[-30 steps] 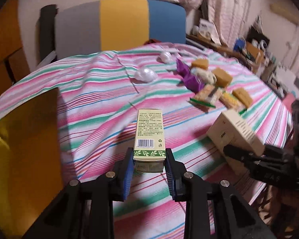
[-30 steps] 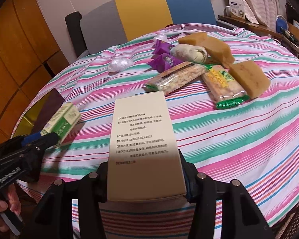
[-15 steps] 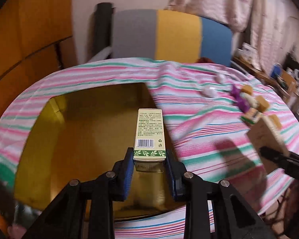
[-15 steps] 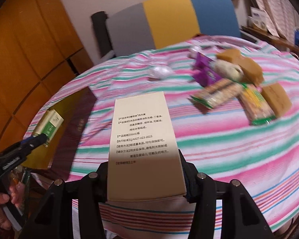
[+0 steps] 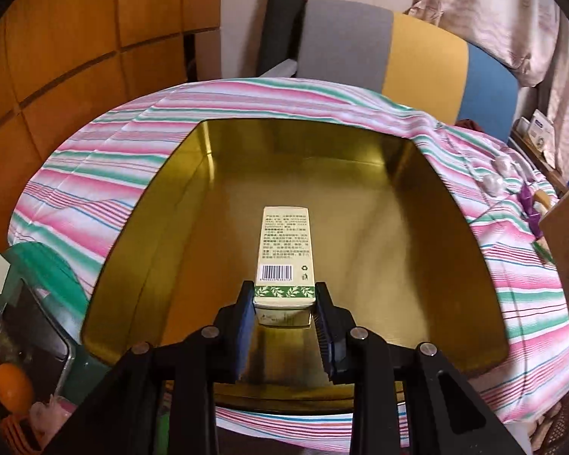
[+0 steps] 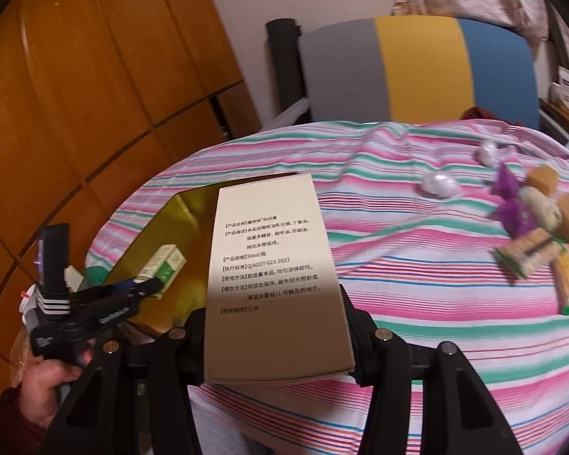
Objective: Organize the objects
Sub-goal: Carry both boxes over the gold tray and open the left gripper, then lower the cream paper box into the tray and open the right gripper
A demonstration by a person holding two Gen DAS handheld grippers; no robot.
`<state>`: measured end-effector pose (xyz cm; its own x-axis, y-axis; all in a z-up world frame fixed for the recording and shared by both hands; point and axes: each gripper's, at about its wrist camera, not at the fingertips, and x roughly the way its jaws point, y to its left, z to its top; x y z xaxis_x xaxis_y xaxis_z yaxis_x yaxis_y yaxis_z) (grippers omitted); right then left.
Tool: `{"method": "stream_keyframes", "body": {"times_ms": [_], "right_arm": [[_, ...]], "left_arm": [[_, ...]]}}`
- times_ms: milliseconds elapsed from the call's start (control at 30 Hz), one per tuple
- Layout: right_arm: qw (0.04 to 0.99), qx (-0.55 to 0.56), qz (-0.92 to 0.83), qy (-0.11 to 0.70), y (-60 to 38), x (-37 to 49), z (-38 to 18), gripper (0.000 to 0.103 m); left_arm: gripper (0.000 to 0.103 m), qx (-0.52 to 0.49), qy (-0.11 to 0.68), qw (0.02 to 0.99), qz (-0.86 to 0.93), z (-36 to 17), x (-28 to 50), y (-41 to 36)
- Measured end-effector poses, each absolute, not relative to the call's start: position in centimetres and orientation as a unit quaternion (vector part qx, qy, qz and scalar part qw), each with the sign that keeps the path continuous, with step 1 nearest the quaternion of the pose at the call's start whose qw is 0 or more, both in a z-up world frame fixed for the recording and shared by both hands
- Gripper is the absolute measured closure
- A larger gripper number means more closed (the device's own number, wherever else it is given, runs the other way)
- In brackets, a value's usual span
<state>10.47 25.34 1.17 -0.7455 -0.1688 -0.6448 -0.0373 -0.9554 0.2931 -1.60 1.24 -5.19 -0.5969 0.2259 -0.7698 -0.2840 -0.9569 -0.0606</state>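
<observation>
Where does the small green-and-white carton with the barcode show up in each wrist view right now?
Left wrist: small green-and-white carton at centre, clamped in the left tongs over the gold rectangular tin.
Right wrist: same carton at lower left, over the tin.
Shared landmark: grey, yellow and blue chair back.

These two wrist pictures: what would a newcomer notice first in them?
First, the big gold tin sunk in the striped tablecloth, with the left gripper holding a small green box over it. Then the tall cream box in the right gripper, and the snacks at the right.
</observation>
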Motion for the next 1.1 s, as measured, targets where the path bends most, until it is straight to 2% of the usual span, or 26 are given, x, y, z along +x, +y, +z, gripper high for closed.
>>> {"method": "stream_keyframes", "body": {"times_ms": [467, 533, 633, 767, 833, 1100], "right_arm": [[0.108, 0.397, -0.901, -0.134, 18.9, 4.7, 0.2, 0.05], [0.111, 0.407, -0.896, -0.14, 18.6, 3.6, 0.0, 0.05], [0.112, 0.425, -0.888, -0.133, 17.5, 1.0, -0.4, 0.05], [0.105, 0.449, -0.877, -0.136, 16.1, -2.1, -0.9, 0.05], [0.103, 0.456, -0.874, -0.13, 15.0, -3.9, -1.2, 0.05], [0.095, 0.482, -0.864, -0.109, 11.4, -11.2, -3.3, 0.051]], "left_arm": [[0.071, -0.429, 0.052, 0.092, 0.897, -6.1, -2.9, -1.2], [0.056, -0.429, 0.054, 0.083, 0.898, -6.0, -2.9, -1.5], [0.041, -0.43, 0.032, 0.082, 0.899, -5.7, -2.8, -2.4], [0.033, -0.425, -0.007, 0.074, 0.902, -4.7, -2.5, -3.1], [0.025, -0.416, -0.009, 0.063, 0.907, -4.1, -2.3, -3.3], [0.024, -0.397, 0.017, 0.006, 0.918, -2.8, -1.8, -4.4]]}}
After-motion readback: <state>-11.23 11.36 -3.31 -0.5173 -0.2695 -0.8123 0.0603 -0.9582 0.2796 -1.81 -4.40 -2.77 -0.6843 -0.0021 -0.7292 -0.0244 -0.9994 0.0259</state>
